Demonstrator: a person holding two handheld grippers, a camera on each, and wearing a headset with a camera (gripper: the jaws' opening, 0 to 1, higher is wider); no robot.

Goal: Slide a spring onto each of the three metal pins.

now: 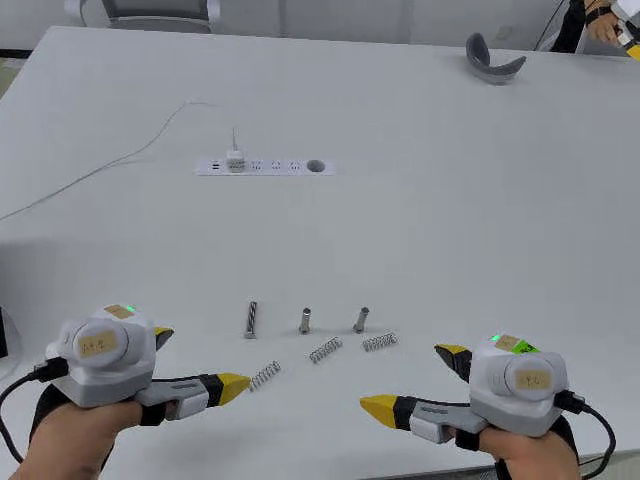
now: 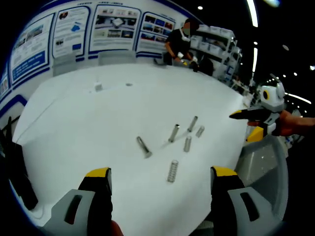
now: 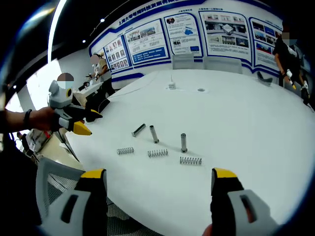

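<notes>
Three metal pins stand in a row on the white table [image 1: 420, 200]. The left pin [image 1: 251, 319] lies on its side; the middle pin [image 1: 305, 320] and the right pin [image 1: 361, 319] stand upright. Just in front of them lie three loose springs [image 1: 265, 375] [image 1: 325, 349] [image 1: 379, 342]. My left gripper [image 1: 197, 358] is open at the near left, close to the left spring [image 2: 172, 170]. At the near right my right gripper [image 1: 415, 378] is open, short of the springs [image 3: 190, 160]. Neither holds anything.
A white power strip [image 1: 262, 166] with a plug and a cable lies mid-table behind the pins. A grey curved object [image 1: 494, 58] sits at the far right. A chair [image 1: 160, 12] stands beyond the far edge. People stand by the table [image 2: 179, 42].
</notes>
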